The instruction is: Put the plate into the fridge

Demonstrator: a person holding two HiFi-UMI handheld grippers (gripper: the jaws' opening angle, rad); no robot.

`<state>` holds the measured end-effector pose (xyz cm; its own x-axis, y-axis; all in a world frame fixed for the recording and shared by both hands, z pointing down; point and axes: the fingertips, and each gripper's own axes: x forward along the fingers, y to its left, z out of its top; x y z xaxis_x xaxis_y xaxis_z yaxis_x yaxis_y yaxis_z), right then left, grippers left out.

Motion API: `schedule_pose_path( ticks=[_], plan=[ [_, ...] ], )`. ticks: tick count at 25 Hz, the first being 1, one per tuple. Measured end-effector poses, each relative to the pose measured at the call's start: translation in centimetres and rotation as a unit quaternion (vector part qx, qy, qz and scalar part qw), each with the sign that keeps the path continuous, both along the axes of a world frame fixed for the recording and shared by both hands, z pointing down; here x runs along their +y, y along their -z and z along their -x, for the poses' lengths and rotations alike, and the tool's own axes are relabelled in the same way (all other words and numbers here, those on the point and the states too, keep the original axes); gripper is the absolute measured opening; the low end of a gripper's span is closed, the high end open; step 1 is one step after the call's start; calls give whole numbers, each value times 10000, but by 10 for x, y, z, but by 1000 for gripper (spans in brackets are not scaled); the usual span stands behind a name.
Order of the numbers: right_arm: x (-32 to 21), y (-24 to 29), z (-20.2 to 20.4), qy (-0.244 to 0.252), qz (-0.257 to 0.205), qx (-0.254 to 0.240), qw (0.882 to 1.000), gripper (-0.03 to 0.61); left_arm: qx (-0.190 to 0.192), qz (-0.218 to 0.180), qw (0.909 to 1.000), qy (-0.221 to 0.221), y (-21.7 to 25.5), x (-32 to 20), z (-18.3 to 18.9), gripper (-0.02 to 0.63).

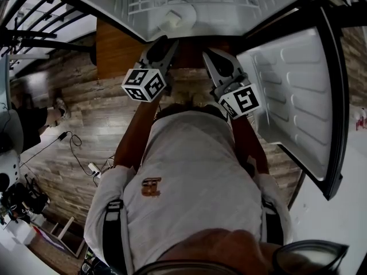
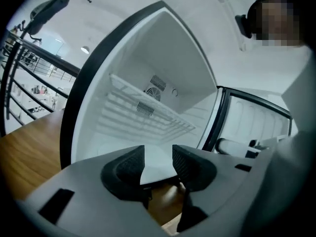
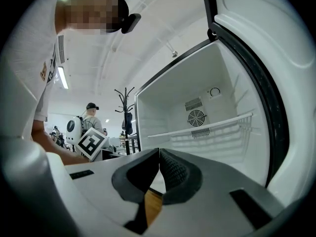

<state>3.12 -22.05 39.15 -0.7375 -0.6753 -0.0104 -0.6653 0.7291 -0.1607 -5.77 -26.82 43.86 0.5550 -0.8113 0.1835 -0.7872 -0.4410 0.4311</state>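
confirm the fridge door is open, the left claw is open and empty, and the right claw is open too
No: the right claw is shut, jaws together, as the right gripper view shows. The fridge door is open and the left claw is open and empty.

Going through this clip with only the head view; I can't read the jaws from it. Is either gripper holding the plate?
Observer: No. The left gripper has its jaws apart with nothing between them.
Operator: And the right?
Observer: The right gripper is shut, tips touching, nothing held.
Operator: What's at the back of the fridge?
Observer: A round fan grille above the wire shelf.
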Motion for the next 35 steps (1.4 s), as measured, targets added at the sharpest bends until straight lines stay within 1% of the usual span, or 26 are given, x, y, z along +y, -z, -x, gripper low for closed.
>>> schedule_pose_path(
  ticks=[3, 6, 9, 13, 16, 20, 25, 35],
  plan=[
    [3, 12, 3, 57, -87, -83, 9999, 34, 14, -532, 9985, -158, 31, 13, -1, 142],
    [8, 22, 7, 116, -198, -97, 9997, 34, -85, -950, 9950, -312, 53, 25, -3, 104],
    [15, 31, 12, 188, -319, -51, 9993, 34, -210, -1288, 9904, -464, 71, 37, -5, 75],
    [25, 42, 20, 266, -550, 74, 9981, 34, -506, -1680, 9828, -576, 93, 53, -7, 41],
    [31, 57, 26, 257, -811, 1, 9964, 34, -622, -1934, 9770, -648, 104, 65, -7, 29],
    [40, 65, 29, 269, -969, 20, 9949, 34, -590, -2091, 9730, -782, 112, 75, -11, 20],
    [47, 69, 30, 264, -1077, 59, 9938, 32, -542, -2154, 9707, -914, 114, 83, -16, 18],
    [51, 63, 36, 298, -1047, 125, 9940, 32, -532, -2231, 9674, -1075, 113, 87, -21, 18]
  ],
)
